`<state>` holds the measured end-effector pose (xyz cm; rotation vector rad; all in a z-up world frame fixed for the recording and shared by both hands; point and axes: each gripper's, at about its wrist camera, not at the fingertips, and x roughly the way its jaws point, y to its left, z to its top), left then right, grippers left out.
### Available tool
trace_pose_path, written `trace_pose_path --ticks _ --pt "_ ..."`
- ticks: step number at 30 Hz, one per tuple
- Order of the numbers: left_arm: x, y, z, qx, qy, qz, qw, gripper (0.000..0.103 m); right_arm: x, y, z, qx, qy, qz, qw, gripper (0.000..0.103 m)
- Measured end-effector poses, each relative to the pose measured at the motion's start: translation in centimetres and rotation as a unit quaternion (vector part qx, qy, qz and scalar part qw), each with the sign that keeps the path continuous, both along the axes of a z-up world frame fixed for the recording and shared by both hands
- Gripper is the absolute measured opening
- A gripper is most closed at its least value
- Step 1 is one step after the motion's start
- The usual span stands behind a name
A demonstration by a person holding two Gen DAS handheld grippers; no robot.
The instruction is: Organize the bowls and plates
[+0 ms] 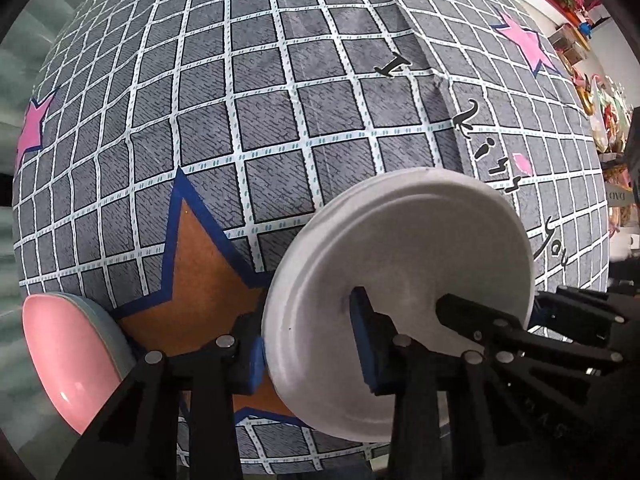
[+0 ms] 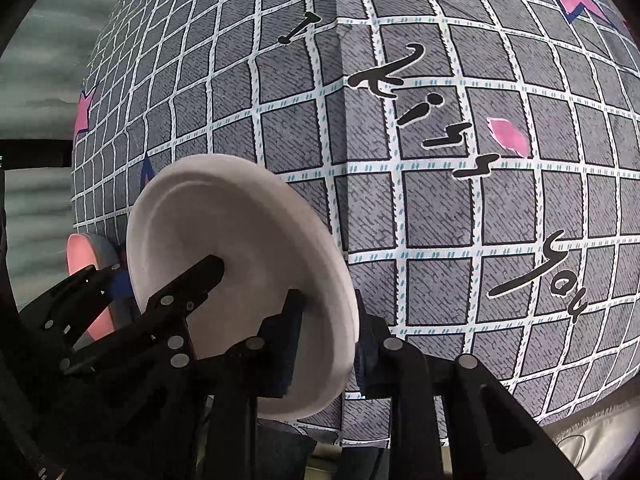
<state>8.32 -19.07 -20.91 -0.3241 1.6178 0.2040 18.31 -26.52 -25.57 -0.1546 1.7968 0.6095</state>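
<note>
Round white shallow plate (image 1: 400, 280) held on edge above the grey checked cloth-covered table (image 1: 240, 120), rim clenched by left tool (image 1: 308, 352) and by right tool (image 2: 332, 332) alike, probably for a steady two-sided carry. Pink bowl (image 1: 68, 360) resting just beside, at the left.

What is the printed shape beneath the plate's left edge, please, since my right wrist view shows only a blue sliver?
Observer: Under the white plate lies an orange star with a blue border, printed on the checked cloth.
Operator: Thank you. Is the pink bowl holding anything?
Observer: What shows inside the pink bowl is bare and glossy.
Operator: And what lies past the cloth's far right?
Observer: Shelves crowded with colourful items.
</note>
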Motion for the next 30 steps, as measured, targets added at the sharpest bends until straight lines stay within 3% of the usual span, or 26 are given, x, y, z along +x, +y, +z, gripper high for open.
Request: trace_pose_path --ticks 11,17,23,30 --pt "0.4 -2.2 4.8 0.005 -0.012 -0.006 0.9999 0.039 -1.2 0.8 2.0 0.003 0.005 -0.004 1.0 0.026" --pt "-0.7 -0.8 6.7 -0.003 -0.018 -0.004 0.9998 0.039 -3.0 3.2 3.3 -0.002 -0.006 -0.005 1.0 0.026" --pt "-2.7 3.5 8.9 0.008 -0.036 -0.014 0.9992 0.039 -5.0 5.3 5.7 0.007 -0.022 -0.007 1.0 0.026" --pt "-7.1 10.6 10.1 0.021 -0.03 0.011 0.9993 0.039 -9.2 12.1 7.0 0.024 -0.02 0.019 0.999 0.026"
